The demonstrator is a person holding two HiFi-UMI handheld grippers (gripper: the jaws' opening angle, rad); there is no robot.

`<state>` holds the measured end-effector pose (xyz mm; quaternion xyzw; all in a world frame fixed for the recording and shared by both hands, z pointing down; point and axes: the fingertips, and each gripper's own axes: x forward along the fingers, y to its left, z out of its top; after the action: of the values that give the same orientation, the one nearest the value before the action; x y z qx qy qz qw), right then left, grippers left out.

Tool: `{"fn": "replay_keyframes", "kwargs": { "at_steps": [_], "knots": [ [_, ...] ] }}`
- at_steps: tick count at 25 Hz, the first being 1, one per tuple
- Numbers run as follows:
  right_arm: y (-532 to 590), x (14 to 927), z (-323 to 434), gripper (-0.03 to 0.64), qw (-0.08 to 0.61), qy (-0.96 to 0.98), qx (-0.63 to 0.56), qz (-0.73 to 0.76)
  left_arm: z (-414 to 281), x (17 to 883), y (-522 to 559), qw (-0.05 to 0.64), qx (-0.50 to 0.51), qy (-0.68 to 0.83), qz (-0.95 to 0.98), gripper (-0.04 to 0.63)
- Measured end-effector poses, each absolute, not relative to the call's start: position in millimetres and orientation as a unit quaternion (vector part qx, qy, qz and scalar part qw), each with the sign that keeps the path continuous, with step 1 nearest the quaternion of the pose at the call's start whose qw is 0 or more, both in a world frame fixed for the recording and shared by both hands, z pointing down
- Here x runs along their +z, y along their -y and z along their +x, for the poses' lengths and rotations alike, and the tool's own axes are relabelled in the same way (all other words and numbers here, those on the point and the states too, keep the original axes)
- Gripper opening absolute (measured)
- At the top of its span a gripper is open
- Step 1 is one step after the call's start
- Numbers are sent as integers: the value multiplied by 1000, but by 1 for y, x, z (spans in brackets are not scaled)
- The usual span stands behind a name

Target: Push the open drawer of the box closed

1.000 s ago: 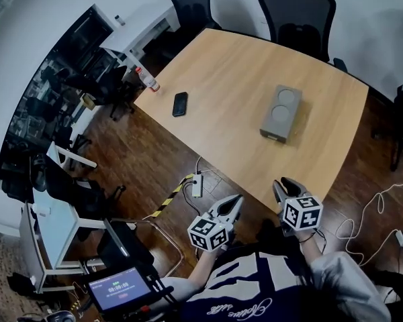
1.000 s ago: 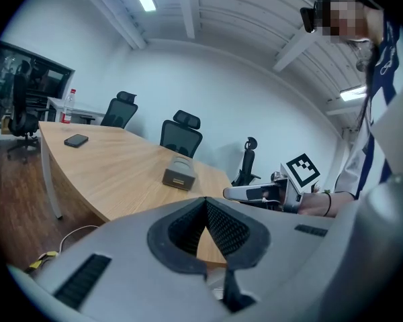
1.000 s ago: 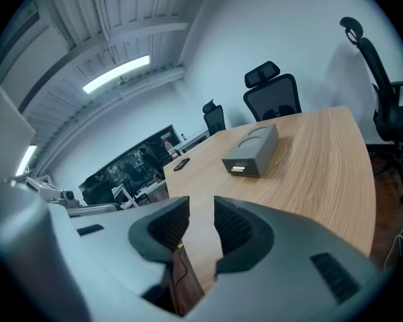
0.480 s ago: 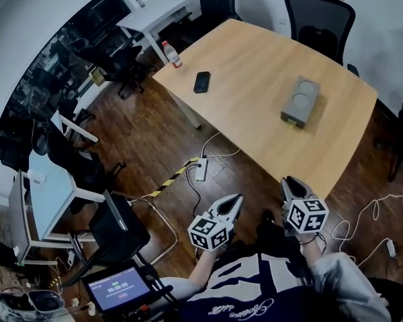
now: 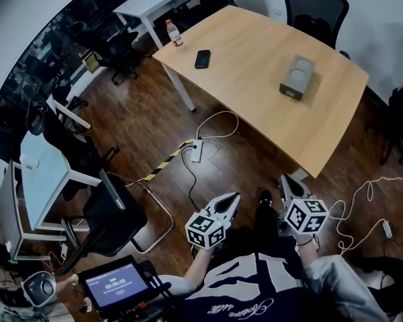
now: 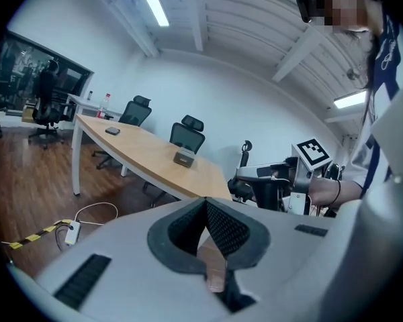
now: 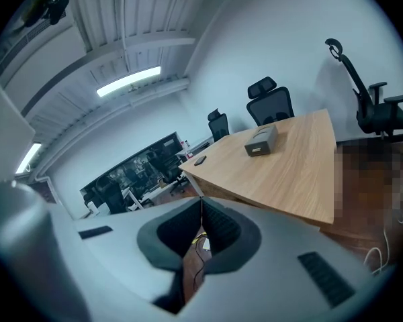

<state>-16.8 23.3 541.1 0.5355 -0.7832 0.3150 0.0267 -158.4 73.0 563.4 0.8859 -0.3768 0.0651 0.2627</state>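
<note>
Both claws hang low over the wooden floor [image 5: 154, 126], well apart from the grey box [image 5: 297, 76], which sits on the surface [image 5: 255, 52] higher in my head view than a second ago. My left claw [image 5: 234, 198] is pinched together and empty. My right claw [image 5: 285, 181], wide a second ago, is closing tip to tip on nothing. A phone [image 5: 202, 58] lies near the surface's left corner.

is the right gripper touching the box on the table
Apart. In the head view the right gripper, jaws closing on nothing, hangs over the floor, well short of the box.
</note>
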Motion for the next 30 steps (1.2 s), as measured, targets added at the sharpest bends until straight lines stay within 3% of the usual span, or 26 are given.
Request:
{"fn": "replay_keyframes", "kwargs": {
  "at_steps": [18,30],
  "knots": [
    [-82,514,10,0,38,807,289,513,-107,534,-107,249,22,377,892,2],
    [-116,526,91,-2,64,818,287,494,2,545,-137,257,36,352,899,2]
  ]
}}
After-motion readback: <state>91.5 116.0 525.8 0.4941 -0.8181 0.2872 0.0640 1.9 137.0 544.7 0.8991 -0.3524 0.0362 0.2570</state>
